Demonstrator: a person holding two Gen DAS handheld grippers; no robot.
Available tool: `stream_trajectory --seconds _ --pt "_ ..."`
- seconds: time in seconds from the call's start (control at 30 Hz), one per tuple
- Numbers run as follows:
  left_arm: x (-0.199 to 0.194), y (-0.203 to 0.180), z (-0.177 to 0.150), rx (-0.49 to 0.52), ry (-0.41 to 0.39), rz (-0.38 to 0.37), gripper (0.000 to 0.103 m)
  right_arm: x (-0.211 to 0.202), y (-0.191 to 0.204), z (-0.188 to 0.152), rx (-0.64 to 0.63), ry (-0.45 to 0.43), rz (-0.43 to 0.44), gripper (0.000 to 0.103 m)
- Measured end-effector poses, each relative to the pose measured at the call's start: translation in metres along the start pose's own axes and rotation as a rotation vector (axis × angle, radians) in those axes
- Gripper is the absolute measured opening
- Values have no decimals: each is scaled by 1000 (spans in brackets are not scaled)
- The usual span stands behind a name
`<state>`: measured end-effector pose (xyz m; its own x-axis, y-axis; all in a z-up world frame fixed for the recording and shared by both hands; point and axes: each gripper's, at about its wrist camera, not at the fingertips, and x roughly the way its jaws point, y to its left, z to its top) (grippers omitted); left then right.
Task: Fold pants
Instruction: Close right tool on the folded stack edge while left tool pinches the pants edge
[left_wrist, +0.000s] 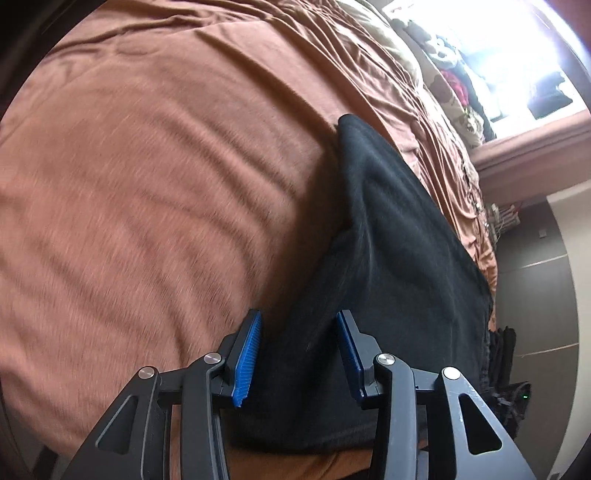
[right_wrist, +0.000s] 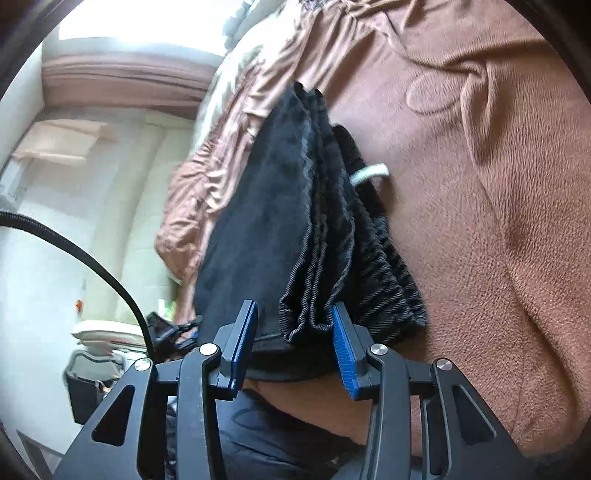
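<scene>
Nearest the left wrist camera, the left hand-held gripper (left_wrist: 299, 354) stood spread, its blue ribbed pads (left_wrist: 246, 362) apart with black cloth showing between them; neither pad visibly pressed on the fabric. The cloth belonged to the black pants (left_wrist: 391, 258), which lay on the bed (left_wrist: 155, 177), covered by a rust-brown bedspread, as a long dark shape running away from the gripper to a rounded end farther up the bed. The bedspread to the left of the pants was blurred and streaked, and finely wrinkled along the bed's far edge. Beyond that edge were a bright window (left_wrist: 498, 44) and a heap of patterned bedding (left_wrist: 454, 92), too washed out to read in detail.

In the right wrist view, the right hand-held gripper (right_wrist: 293, 347) was also parted, blue pads on either side of the near end of the pants (right_wrist: 280, 229). The ribbed, gathered waistband (right_wrist: 332, 288) lay folded in several layers there, its edge lying against the inner face of the right-hand pad, while the left-hand pad stood clear of the cloth. A white drawstring end (right_wrist: 369, 173) poked out beside the waistband onto the brown cover. A black cable (right_wrist: 92, 258) arced across the left of that view, over a pale floor and some blurred items.
</scene>
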<state>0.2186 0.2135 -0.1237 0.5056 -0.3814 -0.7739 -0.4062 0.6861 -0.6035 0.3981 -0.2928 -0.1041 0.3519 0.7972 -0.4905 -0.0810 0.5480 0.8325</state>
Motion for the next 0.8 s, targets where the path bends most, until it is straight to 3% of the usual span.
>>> stream_trajectory --seconds 0.2,0.23,0.27,0.37,0.63,0.8 --pt "-14 11 -19 -36 -34 -23 43 19 13 3 -52 25 -55 38" --pt "-14 12 -19 -40 -37 -26 43 19 17 3 -63 27 -71 34" --pt "-14 14 -20 -48 -41 -31 43 23 21 3 -83 33 -107 17" --pt "-15 16 -23 -60 -58 -33 43 23 35 4 -114 20 -127 12" --pt "-14 9 -22 -49 -55 -2 43 -6 76 1 -198 -55 -78 9" --pt "-6 1 -16 -41 -49 11 46 -13 75 -6 -209 -84 -90 9"
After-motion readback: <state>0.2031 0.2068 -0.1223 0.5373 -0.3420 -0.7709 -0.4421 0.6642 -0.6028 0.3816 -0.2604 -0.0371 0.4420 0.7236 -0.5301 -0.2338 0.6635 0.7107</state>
